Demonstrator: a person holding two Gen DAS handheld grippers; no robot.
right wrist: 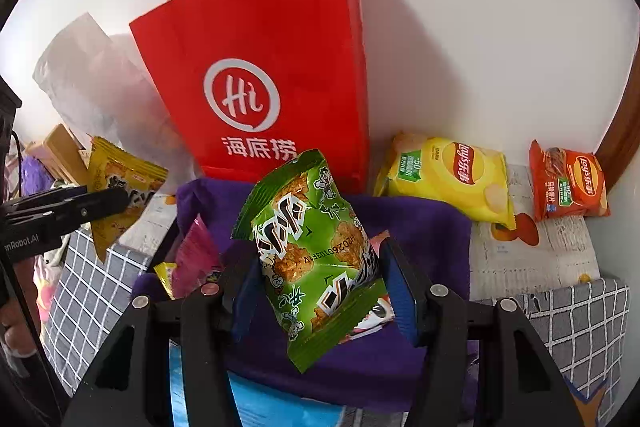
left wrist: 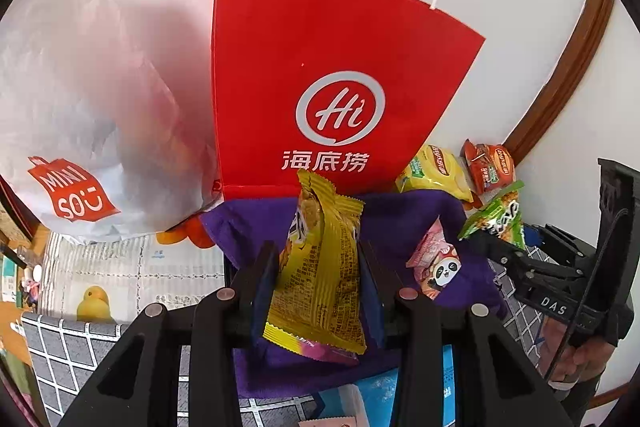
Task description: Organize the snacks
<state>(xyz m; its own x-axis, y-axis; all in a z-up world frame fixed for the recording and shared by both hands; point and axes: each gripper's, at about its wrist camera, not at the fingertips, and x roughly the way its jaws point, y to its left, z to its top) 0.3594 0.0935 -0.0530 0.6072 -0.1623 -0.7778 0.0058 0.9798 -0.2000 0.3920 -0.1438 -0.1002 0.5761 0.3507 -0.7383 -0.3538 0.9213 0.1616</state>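
Observation:
My left gripper (left wrist: 318,267) is shut on a yellow snack packet (left wrist: 320,267) and holds it upright above the purple cloth (left wrist: 404,223); the packet also shows in the right wrist view (right wrist: 120,187). My right gripper (right wrist: 318,267) is shut on a green snack packet (right wrist: 316,259), also seen at the right in the left wrist view (left wrist: 498,217). A pink panda packet (left wrist: 434,261) lies on the purple cloth. A red paper bag (left wrist: 320,79) stands against the wall behind, also in the right wrist view (right wrist: 272,75).
A white Miniso plastic bag (left wrist: 68,131) stands left of the red bag. A yellow Lay's bag (right wrist: 448,175) and an orange Lay's bag (right wrist: 568,183) lie by the wall at the right. A grey checked cover (right wrist: 580,327) and a duck-print cloth (left wrist: 120,279) lie underneath.

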